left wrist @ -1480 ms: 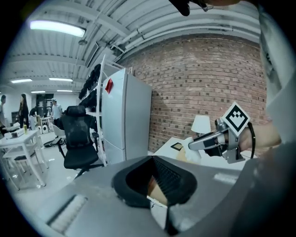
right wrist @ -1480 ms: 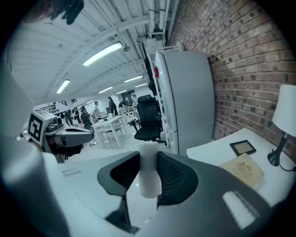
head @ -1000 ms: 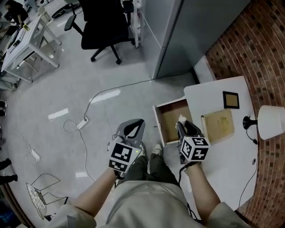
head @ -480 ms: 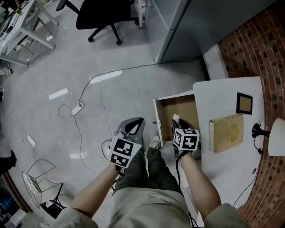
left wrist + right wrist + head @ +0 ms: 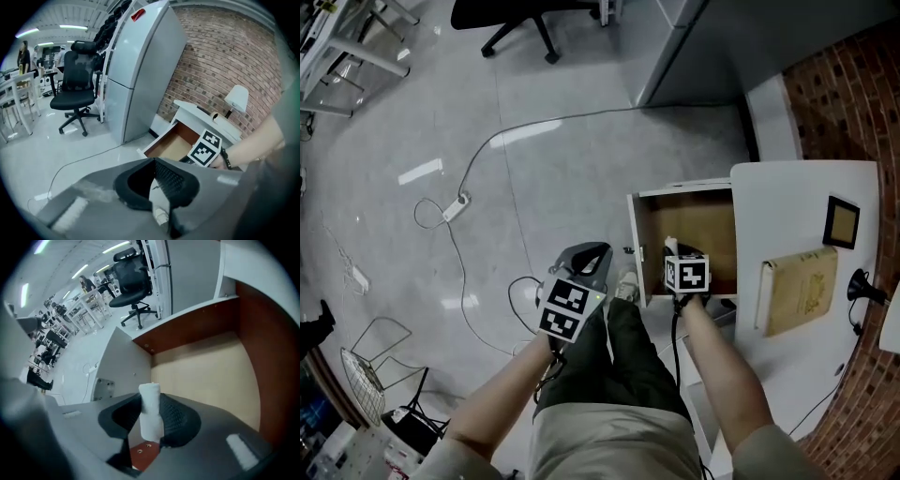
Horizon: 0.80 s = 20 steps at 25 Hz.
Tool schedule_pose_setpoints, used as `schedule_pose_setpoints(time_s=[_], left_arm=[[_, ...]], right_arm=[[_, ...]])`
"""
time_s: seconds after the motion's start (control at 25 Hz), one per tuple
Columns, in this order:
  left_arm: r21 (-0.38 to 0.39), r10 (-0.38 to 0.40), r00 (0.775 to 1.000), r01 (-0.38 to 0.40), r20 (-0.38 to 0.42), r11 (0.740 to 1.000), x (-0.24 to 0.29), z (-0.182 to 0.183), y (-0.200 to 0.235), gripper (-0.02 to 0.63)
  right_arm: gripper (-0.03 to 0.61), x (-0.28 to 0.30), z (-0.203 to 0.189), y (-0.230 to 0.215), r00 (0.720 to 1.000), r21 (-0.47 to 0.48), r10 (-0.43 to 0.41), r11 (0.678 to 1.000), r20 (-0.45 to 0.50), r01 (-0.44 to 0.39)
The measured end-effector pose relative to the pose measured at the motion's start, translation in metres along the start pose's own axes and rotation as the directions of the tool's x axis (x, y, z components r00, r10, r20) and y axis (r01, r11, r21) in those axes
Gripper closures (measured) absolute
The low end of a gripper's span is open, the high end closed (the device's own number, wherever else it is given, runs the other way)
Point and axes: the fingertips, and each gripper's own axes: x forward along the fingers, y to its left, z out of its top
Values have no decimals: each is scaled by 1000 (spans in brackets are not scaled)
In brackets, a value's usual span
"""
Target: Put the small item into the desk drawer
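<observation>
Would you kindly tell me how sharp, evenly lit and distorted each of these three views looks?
Head view: crisp, evenly lit, with glare patches on the glossy floor. Left gripper view: strong fisheye bending, black corners, the near jaws smeared. Right gripper view: same fisheye and dark rim; the white roll reads clearly.

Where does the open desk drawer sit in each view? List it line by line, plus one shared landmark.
Head view: open drawer right of centre, pulled out of the white desk's left side.
Left gripper view: drawer centre-right, beyond the jaws.
Right gripper view: drawer fills the right half, behind the white roll in the jaws.
Shared landmark: black office chair, in all three.
</observation>
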Motion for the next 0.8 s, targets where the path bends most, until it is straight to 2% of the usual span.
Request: schedule_pose_setpoints(time_s=[0.28, 0.52, 0.64, 0.8], left_arm=[[5, -13, 999, 13, -49, 1000, 32, -20, 10, 612], [-4, -23, 998, 23, -66, 1000, 40, -23, 14, 612], [-4, -28, 998, 28, -63, 1000, 38, -19, 14, 612], [13, -28, 998, 29, -51, 1000, 23, -5, 11, 612]], right_arm=[[448, 42, 1, -25, 1000, 13, 6, 1000, -29, -6], [425, 51, -1, -25, 998, 43, 31, 999, -46, -29], [466, 39, 4, -20, 999, 50, 38, 998, -23, -37], [507, 8, 19, -5, 997, 123, 64, 990, 41, -69]])
